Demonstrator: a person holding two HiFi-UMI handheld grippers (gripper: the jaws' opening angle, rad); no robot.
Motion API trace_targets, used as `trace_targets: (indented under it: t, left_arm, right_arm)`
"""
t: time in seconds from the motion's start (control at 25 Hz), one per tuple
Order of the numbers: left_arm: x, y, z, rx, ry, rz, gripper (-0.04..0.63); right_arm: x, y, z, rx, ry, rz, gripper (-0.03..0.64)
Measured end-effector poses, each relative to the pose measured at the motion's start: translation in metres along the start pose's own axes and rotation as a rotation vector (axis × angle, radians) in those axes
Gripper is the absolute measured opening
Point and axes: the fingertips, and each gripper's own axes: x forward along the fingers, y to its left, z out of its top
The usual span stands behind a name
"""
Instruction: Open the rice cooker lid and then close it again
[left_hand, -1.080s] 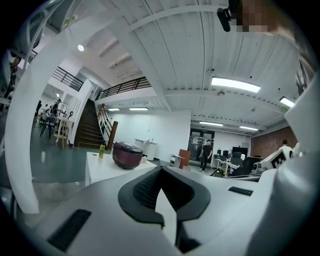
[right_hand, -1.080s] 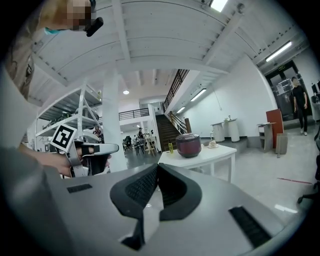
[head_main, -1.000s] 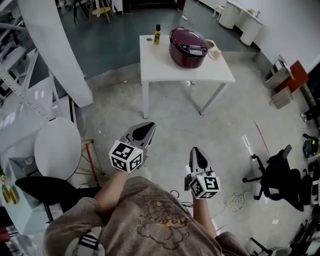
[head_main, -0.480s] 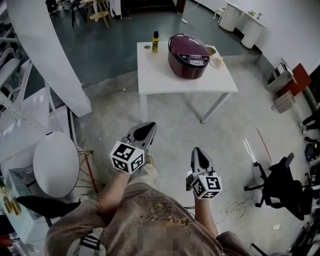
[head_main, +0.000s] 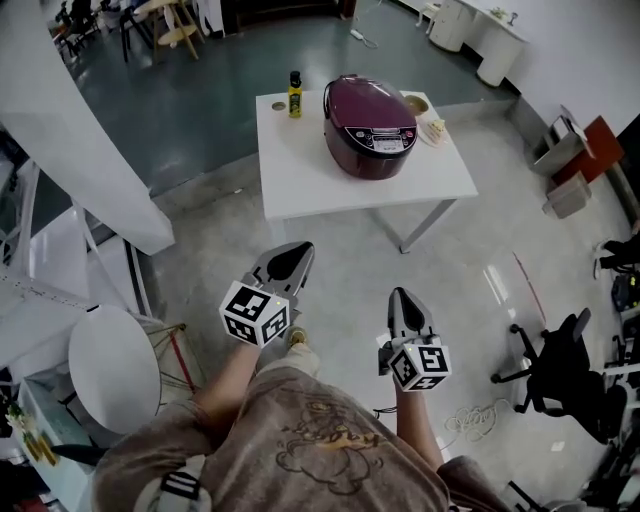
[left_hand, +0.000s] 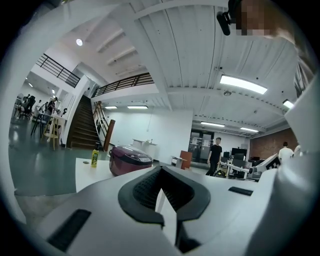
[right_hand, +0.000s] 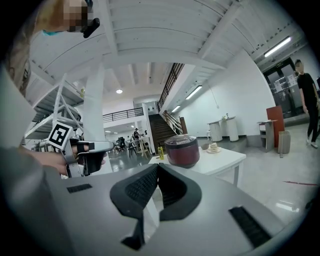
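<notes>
The maroon rice cooker (head_main: 370, 126) stands with its lid down on a white worktop (head_main: 300, 185) in the upper centre of the head view. A yellow bottle (head_main: 295, 95) is at its left and a small bowl (head_main: 417, 103) at its right. Well apart from the worktop, in the lower centre, the left gripper (head_main: 288, 255) and right gripper (head_main: 403, 298) hang side by side above the concrete floor (head_main: 350, 260). Each pair of jaws is pressed together, with nothing between. A black office chair (head_main: 560, 370) stands at lower right.
</notes>
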Motion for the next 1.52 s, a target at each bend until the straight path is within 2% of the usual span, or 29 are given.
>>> trace_targets:
  t: [0.36,0.72,1.04,1.52]
  left_arm:
    - [0.066,0.048,0.023,0.002,0.006,-0.065,0.02]
    - [0.106,0.073,0.028,-0.011,0.017,-0.109,0.02]
    - [0.148,0.092,0.034,-0.007,0.014,-0.114,0.02]
    - [0.24,0.139,0.057,0.001,-0.005,-0.073,0.02]
  right_arm:
    - [0.074,-0.021,0.029,-0.003,-0.018,-0.049,0.002]
    - [0.108,-0.039,0.04,0.004,-0.012,-0.104,0.002]
    - [0.142,-0.065,0.05,0.018,-0.025,-0.114,0.002]
    - [0.236,-0.124,0.079,0.01,-0.027,-0.071,0.002]
